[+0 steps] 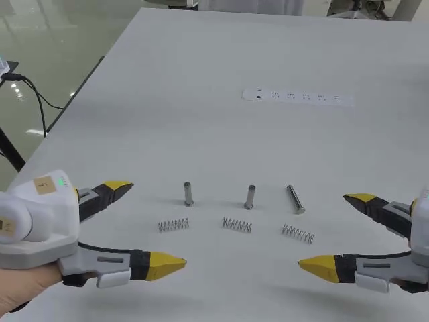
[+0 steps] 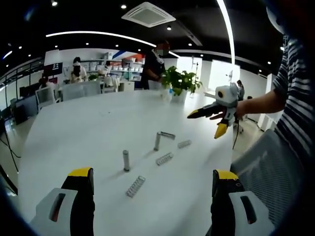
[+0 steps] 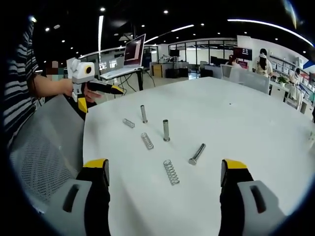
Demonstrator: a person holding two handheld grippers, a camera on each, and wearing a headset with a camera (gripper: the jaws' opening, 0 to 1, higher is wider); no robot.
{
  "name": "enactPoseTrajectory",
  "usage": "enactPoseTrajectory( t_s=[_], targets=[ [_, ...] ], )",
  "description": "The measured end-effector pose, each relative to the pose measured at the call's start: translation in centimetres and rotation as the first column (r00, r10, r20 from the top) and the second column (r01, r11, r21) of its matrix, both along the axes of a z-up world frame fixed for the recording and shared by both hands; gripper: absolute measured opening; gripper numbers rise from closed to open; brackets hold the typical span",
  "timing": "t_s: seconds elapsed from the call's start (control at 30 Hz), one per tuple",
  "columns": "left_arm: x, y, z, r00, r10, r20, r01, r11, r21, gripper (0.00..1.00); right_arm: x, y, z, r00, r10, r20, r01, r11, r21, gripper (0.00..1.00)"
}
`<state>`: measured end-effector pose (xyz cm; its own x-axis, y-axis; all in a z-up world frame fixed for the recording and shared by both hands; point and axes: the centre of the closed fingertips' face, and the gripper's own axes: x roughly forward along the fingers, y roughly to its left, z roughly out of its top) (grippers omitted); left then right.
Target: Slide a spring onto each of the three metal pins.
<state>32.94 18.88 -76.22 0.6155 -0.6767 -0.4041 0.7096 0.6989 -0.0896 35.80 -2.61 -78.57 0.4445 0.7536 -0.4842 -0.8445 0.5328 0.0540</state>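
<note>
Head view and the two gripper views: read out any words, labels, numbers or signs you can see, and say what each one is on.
No text can be read.
tan sticker on the left gripper: a small mark, too small to read.
white power strip on the table: dark markings, too small to read.
laptop screen in the right gripper view: blurred.
</note>
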Motion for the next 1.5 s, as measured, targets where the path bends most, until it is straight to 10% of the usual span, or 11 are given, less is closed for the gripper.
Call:
enactPoseTrajectory(
  t_s=[1.5],
  targets=[
    [0.5,0.7,-0.5,1.000,0.006,-0.015,-0.006,0.999,-0.037,0.98,0.7,-1.9,-0.9,0.998,-0.057,-0.027,0.058,0.998,0.013,0.98]
  ],
)
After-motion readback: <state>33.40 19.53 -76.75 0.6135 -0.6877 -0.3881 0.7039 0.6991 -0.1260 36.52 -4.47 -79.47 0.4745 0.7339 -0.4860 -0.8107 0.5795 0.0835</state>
